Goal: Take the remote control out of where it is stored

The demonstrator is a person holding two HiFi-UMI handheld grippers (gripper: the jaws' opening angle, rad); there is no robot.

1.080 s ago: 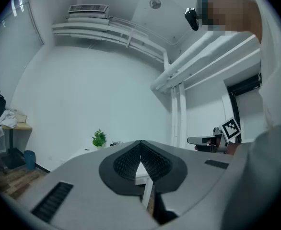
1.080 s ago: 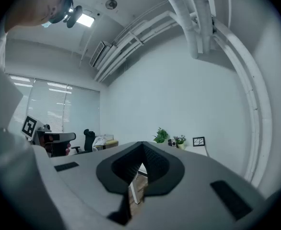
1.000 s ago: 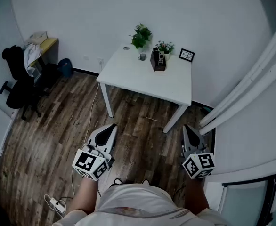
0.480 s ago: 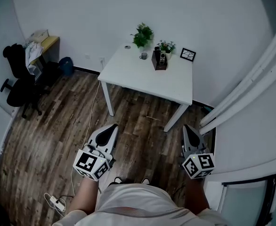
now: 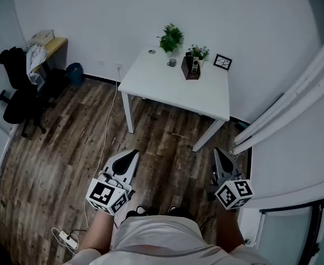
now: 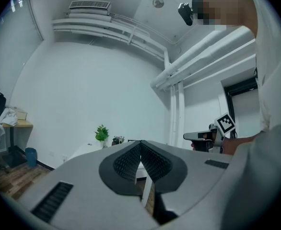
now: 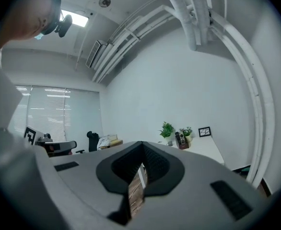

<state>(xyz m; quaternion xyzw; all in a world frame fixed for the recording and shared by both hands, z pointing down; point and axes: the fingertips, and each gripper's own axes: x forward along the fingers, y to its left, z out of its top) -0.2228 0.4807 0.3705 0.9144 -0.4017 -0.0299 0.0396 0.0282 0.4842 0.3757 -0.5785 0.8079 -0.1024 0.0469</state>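
Note:
The remote control [image 5: 196,63] stands upright in a dark brown holder [image 5: 191,70] near the back of a white table [image 5: 167,90], far ahead of me. In the right gripper view the remote [image 7: 181,137] shows small beside the plants. My left gripper [image 5: 132,153] and right gripper [image 5: 219,150] are held level over the wooden floor, well short of the table. Both are shut with nothing between the jaws; the left gripper [image 6: 140,143] and right gripper [image 7: 142,144] show their pads meeting at the tips.
On the table stand a leafy plant [image 5: 171,38], a small plant [image 5: 200,52], a mug [image 5: 172,62] and a picture frame [image 5: 223,62]. An office chair [image 5: 15,95], side desk [image 5: 50,46] and bin [image 5: 74,73] sit left. White pipes [image 5: 283,106] run right. A power strip [image 5: 68,239] lies on the floor.
The person and both grippers have shifted a little forward toward the table, so the room slides in the head view. Both grippers stay shut and empty.

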